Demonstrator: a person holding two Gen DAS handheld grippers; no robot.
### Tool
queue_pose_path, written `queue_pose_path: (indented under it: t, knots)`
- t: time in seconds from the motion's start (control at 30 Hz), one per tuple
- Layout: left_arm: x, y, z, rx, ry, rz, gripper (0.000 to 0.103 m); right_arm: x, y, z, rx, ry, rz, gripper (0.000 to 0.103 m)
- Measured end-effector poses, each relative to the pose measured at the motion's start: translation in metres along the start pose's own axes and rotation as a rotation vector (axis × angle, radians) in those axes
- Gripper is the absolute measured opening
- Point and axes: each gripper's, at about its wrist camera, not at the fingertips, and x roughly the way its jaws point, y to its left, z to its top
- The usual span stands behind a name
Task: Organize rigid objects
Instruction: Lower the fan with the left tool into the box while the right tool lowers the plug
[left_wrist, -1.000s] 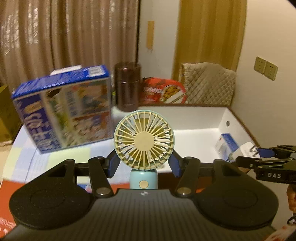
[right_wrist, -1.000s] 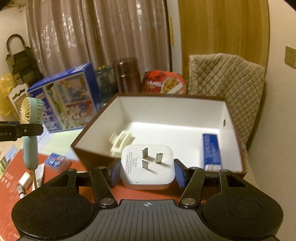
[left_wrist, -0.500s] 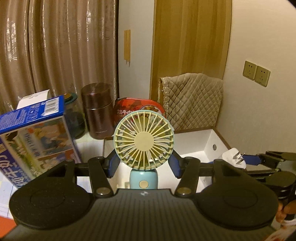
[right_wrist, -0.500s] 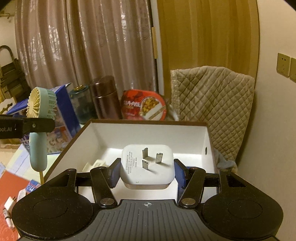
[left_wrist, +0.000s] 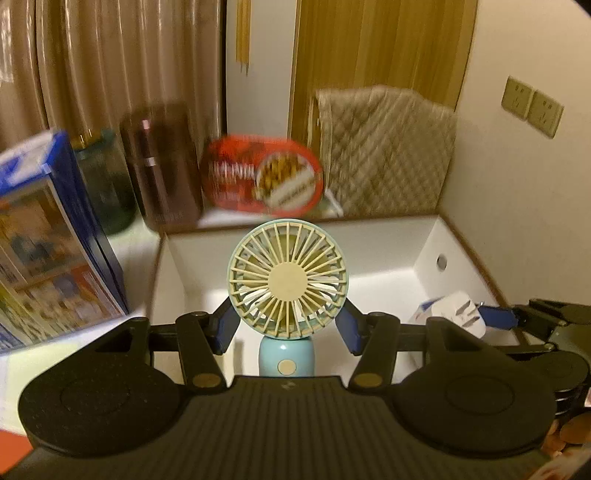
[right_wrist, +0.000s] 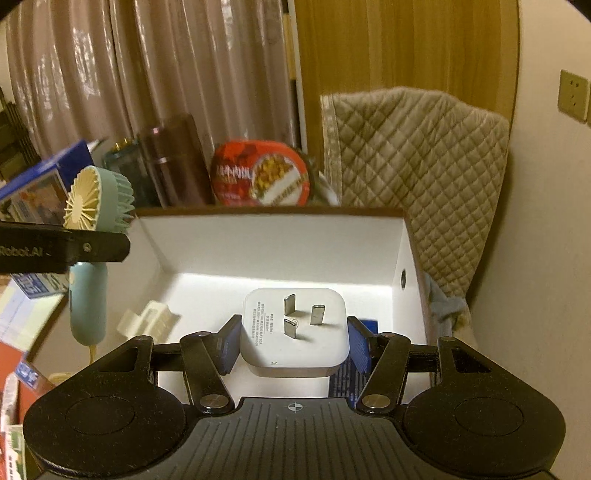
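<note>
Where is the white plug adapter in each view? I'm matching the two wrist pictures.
Left wrist: adapter low right, held by right gripper.
Right wrist: adapter centre, between right gripper's jaws.
Shared landmark: open white box.

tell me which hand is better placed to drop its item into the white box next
Right, probably. Its gripper holds the white charger already above the white box floor; the left gripper holds the fan nearer the box's left wall.

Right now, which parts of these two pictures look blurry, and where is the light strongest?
Left wrist view: the blue box and red bowl smear, the fan stays sharp. Right wrist view: mostly crisp, brightest on the white box floor behind the plug.
</note>
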Motion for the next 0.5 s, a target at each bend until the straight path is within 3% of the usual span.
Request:
queue_pose_path:
  t: [0.3, 0.5]
  knots:
    - [0.053, 0.002, -0.026, -0.031, 0.181, -0.002, 0.051, 0.028, -0.003, -0.011, -0.002, 0.082, 0.005, 0.055]
    - [0.066, 0.005, -0.024, -0.007, 0.228, 0.007, 0.051, 0.032, -0.001, -0.009, -0.007, 0.092, 0.008, 0.055]
